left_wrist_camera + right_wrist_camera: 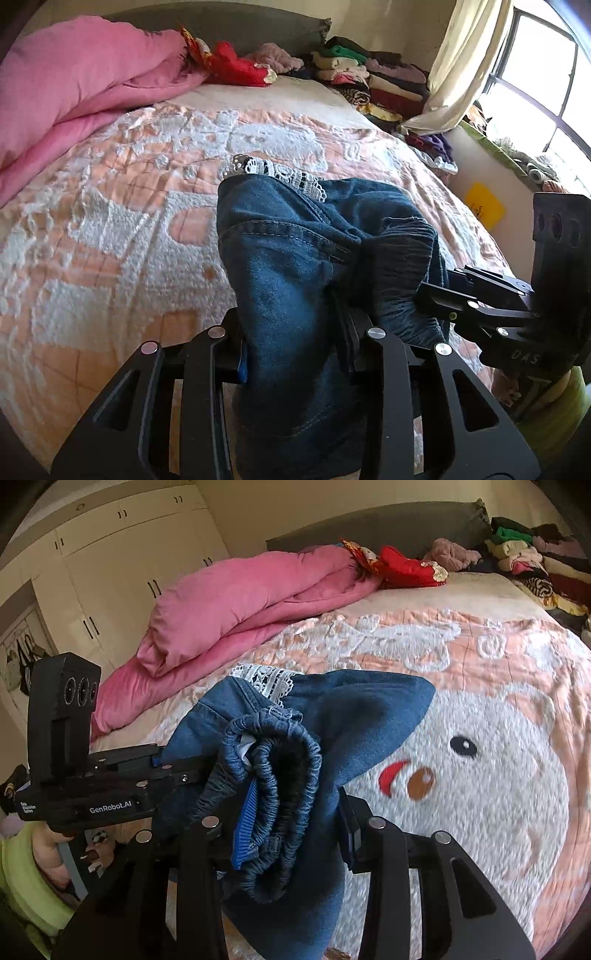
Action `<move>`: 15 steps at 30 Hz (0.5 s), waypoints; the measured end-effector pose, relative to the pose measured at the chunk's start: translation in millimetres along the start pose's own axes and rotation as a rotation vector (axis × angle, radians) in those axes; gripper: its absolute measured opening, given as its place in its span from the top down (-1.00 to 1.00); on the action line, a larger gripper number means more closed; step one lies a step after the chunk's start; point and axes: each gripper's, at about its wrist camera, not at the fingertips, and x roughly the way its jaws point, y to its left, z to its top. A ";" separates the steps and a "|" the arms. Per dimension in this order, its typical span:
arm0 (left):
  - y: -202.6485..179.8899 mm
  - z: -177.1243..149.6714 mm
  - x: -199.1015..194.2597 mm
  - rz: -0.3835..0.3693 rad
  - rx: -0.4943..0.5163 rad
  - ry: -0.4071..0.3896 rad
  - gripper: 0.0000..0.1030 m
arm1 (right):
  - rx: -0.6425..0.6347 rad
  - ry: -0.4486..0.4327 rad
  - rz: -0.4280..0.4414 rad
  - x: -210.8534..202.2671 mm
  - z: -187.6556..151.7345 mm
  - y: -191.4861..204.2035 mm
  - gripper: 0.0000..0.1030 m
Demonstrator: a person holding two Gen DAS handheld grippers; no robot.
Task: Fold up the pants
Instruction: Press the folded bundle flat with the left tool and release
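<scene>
Bed point(110, 229) with tufted peach-and-white spread, pink quilt point(74, 85) far left, folded clothes point(373, 77) far right, both jaws clenched on bunched denim pants point(295, 266), lace-trimmed.

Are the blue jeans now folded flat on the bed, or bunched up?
Bunched up. The jeans hang crumpled between the left gripper and right gripper, with the elastic waistband gathered.

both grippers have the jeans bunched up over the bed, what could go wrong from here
1. The left gripper and right gripper each clamp a thick wad of the jeans, so layers may slip out unevenly when spread.
2. The elastic waistband is crumpled in the right grip; the fold could start crooked.
3. The lace trim hangs loose and might snag or tuck under on the bedspread.
</scene>
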 end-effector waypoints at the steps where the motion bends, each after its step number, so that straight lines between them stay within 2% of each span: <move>1: 1.3 1.3 2.1 0.004 -0.003 0.000 0.48 | -0.004 0.001 -0.004 2.0 1.7 -0.8 0.29; 10: 11.7 -4.9 23.9 0.046 -0.015 0.041 0.45 | 0.007 0.060 -0.069 26.9 -3.4 -12.5 0.24; 14: 18.0 -11.2 32.2 0.072 -0.030 0.072 0.25 | 0.031 0.089 -0.118 33.2 -10.1 -20.9 0.04; 15: 20.5 -13.2 33.9 0.073 -0.038 0.078 0.23 | 0.039 0.099 -0.127 34.6 -12.0 -23.8 -0.07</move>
